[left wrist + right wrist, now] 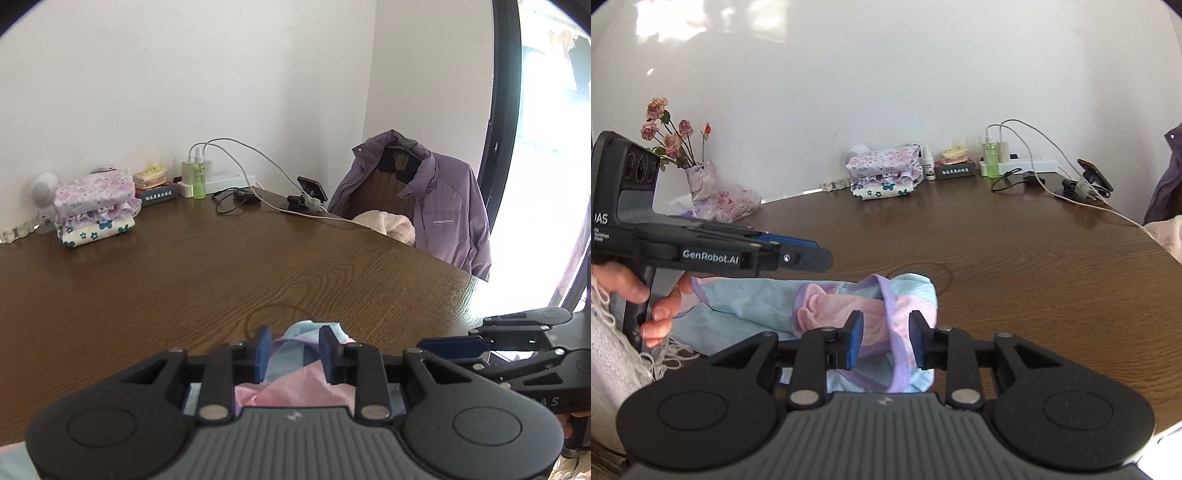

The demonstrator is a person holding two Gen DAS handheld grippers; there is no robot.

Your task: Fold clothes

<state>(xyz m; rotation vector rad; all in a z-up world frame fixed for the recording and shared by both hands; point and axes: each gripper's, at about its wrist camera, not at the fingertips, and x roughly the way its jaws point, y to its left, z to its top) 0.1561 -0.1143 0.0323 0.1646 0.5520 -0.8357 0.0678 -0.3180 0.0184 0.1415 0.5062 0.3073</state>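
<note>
Garment (pixel 827 306) between two grippers; three folded pieces (pixel 884 173) stacked beyond.

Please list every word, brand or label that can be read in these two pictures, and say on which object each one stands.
"GenRobot.AI": on the side of the left gripper, right wrist view.
"AS": end of a cut-off word on the same gripper's body.
Small print under it: too small to read.
White logo on the purple jacket: too blurred to read.
Characters on the dark box: too small to read.

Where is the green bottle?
The green bottle stands at the table's far edge by the wall, beside the white power strip and right of the folded clothes.
</note>
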